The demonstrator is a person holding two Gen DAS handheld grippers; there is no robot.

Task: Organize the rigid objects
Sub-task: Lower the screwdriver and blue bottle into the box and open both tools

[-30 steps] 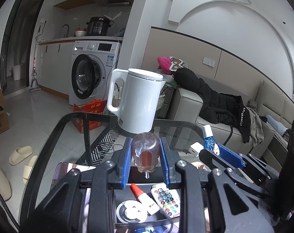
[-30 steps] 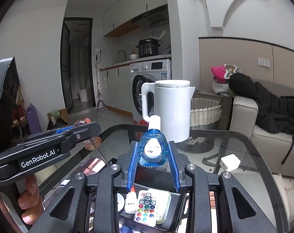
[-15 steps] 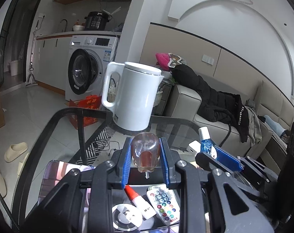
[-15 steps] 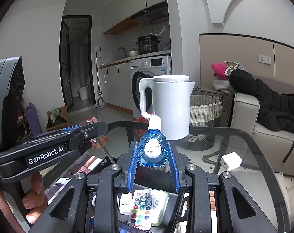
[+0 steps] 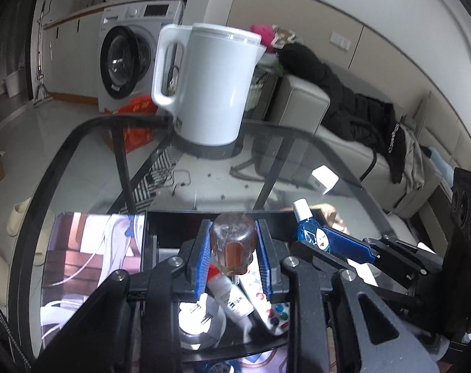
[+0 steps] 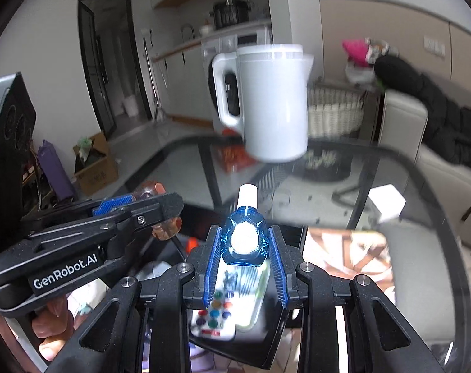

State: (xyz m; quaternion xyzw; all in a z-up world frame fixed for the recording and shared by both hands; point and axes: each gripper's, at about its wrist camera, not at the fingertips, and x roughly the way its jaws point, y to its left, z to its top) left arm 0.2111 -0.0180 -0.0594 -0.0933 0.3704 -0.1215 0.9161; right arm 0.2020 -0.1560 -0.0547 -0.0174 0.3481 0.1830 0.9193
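Note:
My left gripper [image 5: 233,250] is shut on the amber handle of a screwdriver [image 5: 233,244], shaft pointing down, just above a black tray [image 5: 173,233]. My right gripper [image 6: 245,250] is shut on a small blue bottle [image 6: 244,239] with a white cap, held upright over the same tray [image 6: 293,239]. In the tray lie a white remote with coloured buttons [image 6: 218,314], a white glue tube with a red tip [image 5: 229,295] and a round white disc [image 5: 193,320]. The right gripper with the blue bottle [image 5: 308,233] shows at the right of the left wrist view.
A white electric kettle [image 5: 209,84] stands at the far side of the glass table [image 5: 80,143]. A white charger block [image 5: 324,180] lies to the right. A picture mat [image 5: 89,261] lies under the tray. A sofa with dark clothes and a washing machine stand behind.
Both grippers have tilted down and moved lower toward the tray, still holding the screwdriver and the blue bottle. The kettle now looks closer.

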